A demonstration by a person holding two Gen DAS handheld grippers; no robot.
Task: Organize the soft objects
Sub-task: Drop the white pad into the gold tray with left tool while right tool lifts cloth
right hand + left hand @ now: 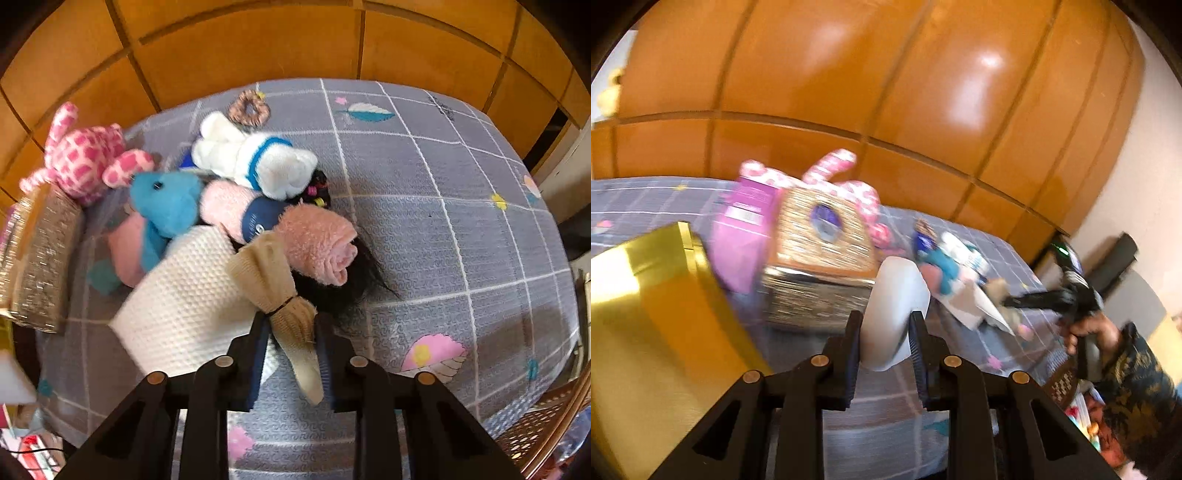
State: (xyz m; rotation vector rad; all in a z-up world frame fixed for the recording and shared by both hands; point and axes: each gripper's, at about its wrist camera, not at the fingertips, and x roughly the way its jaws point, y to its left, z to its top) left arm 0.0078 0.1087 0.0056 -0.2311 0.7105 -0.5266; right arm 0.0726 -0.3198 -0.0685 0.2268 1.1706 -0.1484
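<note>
My left gripper [885, 328] is shut on a white soft sponge-like object [895, 314], held above the bed. My right gripper [291, 332] is shut on a beige knitted cloth tied with a black band [273, 284]; it also shows at the right of the left wrist view [1008, 301]. Ahead of it lies a pile: a pink rolled towel [317, 243], a blue plush [166, 203], a white plush with a blue band [255, 158], a white waffle cloth [188, 299], black hair-like fibres [332, 291] and a pink spotted plush [85, 155].
A gold box [646, 314] stands at the left, a glittery box [820, 266] and a purple box [746, 221] behind it. A brown scrunchie [249, 109] lies far on the grey checked bedsheet [443, 221]. Orange wooden wardrobe behind. A wicker basket [546, 424] is at the right.
</note>
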